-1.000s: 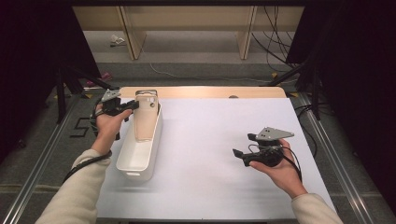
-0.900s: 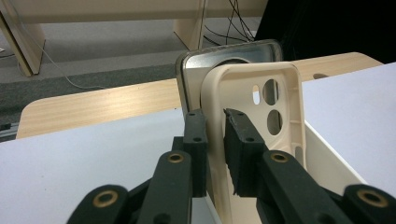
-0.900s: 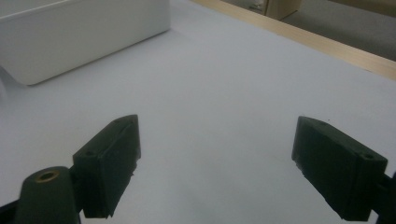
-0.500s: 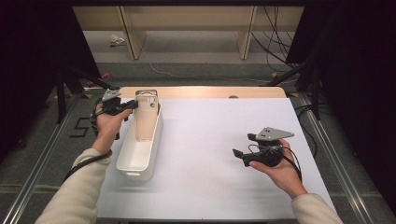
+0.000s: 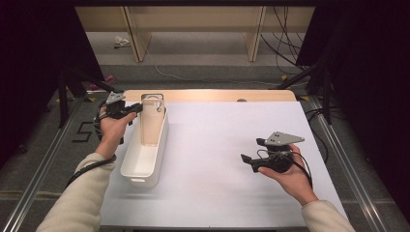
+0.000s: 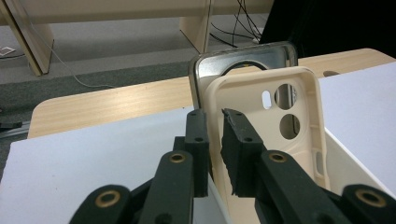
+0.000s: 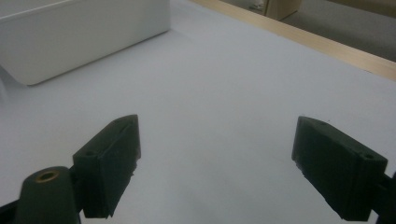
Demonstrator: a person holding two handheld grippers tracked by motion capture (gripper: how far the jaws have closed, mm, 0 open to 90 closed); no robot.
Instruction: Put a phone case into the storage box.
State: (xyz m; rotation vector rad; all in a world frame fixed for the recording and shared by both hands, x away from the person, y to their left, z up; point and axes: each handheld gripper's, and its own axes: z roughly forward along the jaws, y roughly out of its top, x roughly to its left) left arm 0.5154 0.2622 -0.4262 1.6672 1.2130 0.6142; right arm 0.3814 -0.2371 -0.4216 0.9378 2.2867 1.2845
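Observation:
A cream phone case (image 6: pixel 280 121) with round camera holes stands upright at the far end of a long white bin (image 5: pixel 145 166). Right behind the case stands a grey-rimmed phone (image 6: pixel 243 58). My left gripper (image 6: pixel 215 122) is shut on the case's left edge, one pad on each side of the rim. From above, that gripper (image 5: pixel 133 110) reaches in from the left toward the case (image 5: pixel 152 123). My right gripper (image 5: pixel 249 162) hovers low over the white table sheet at the right. Its jaws stand wide open (image 7: pixel 215 163) with nothing between them.
The white bin (image 7: pixel 70 32) lies lengthwise along the left side of the white sheet (image 5: pixel 227 145). A wooden table edge (image 5: pixel 217 95) runs along the back. Beyond it are grey floor, cables and wooden table legs.

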